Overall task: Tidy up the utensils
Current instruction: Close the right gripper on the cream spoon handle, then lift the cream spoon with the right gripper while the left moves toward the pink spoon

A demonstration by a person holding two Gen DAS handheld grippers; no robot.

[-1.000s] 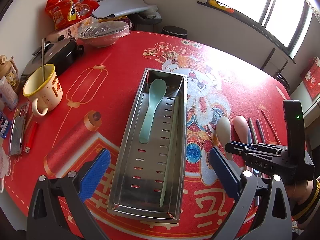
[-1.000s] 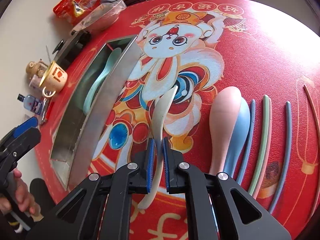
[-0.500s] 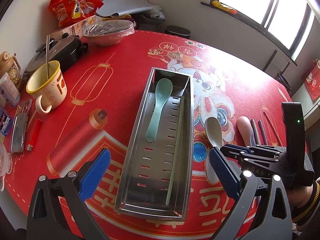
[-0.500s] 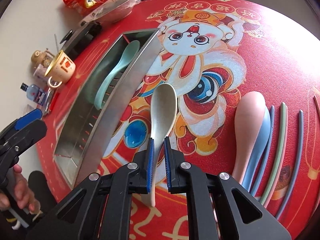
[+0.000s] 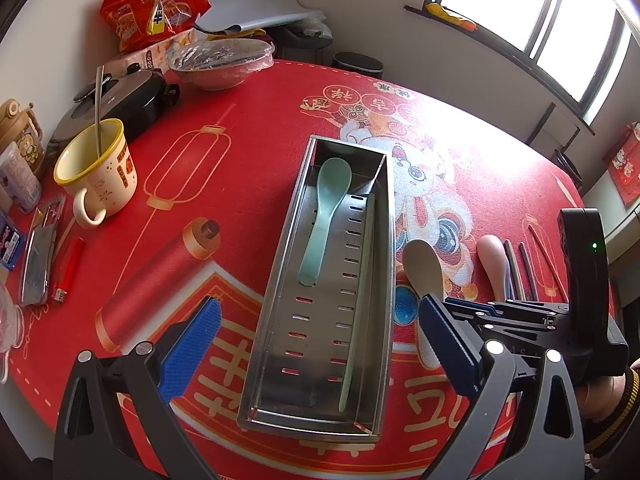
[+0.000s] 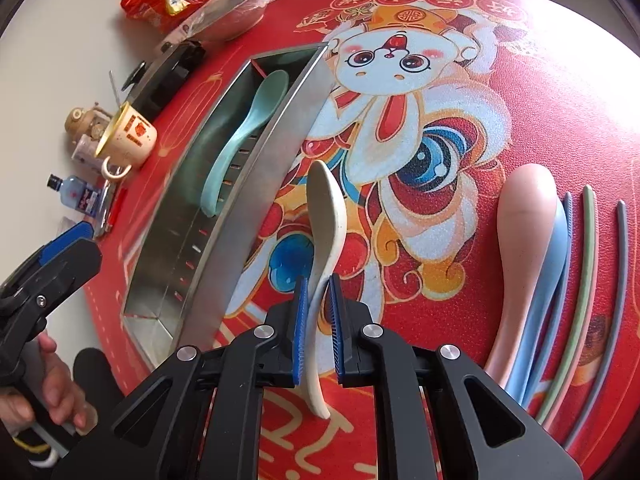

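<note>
Between right jaws, cream spoon [image 6: 326, 216].

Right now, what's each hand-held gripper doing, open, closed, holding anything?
Left hand-held gripper: open, holding nothing, above the tray.
Right hand-held gripper: closed on the cream spoon.

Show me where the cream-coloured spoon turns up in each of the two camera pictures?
Left wrist view: the cream spoon shows right of centre, bowl up, just right of the steel tray, held by the right gripper.
Right wrist view: the same spoon sits at centre, its handle clamped between the blue pads.
Shared landmark: the mint spoon lying in the tray.
</note>
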